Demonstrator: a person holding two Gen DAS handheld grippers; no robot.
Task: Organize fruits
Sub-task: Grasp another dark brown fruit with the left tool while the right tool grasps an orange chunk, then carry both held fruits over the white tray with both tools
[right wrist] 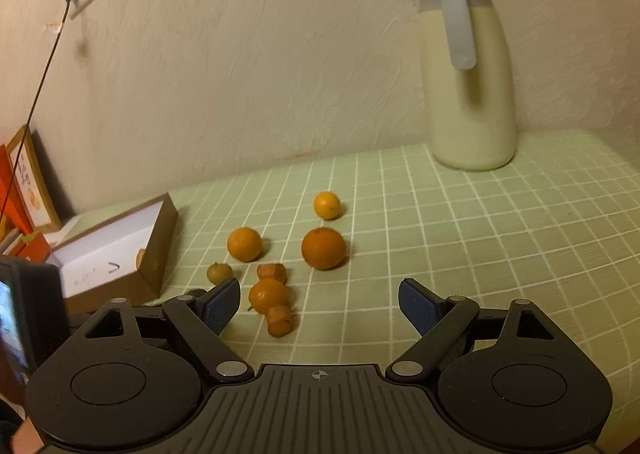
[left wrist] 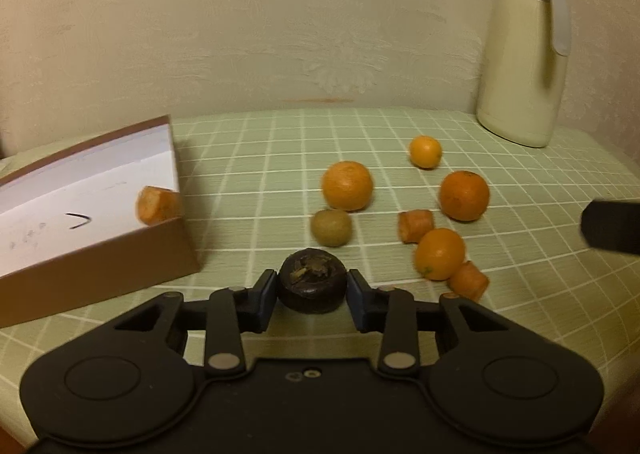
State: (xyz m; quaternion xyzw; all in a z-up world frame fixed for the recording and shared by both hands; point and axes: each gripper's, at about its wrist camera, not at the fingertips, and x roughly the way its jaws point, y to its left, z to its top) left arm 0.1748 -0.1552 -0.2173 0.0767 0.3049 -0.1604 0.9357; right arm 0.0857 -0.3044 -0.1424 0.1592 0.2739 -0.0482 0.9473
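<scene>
A dark, round fruit (left wrist: 312, 286) with a torn top sits on the green checked cloth between the pads of my left gripper (left wrist: 312, 281), which is shut on it. To the left, a brown box (left wrist: 120, 274) with a white inside holds one orange chunk (left wrist: 158, 205). Beyond the gripper lie several oranges, the nearest (left wrist: 439, 254) at the right, a greenish-brown fruit (left wrist: 331, 227) and two orange chunks (left wrist: 416, 225) (left wrist: 468, 281). My right gripper (right wrist: 320, 294) hovers open and holds nothing, with an orange (right wrist: 269, 296) and a chunk (right wrist: 280, 320) by its left finger.
A tall cream jug (left wrist: 524, 62) with a grey lid and handle stands at the back right by the wall. The same jug (right wrist: 472, 94) shows in the right wrist view. Picture frames and a cable lean at the far left (right wrist: 28, 182).
</scene>
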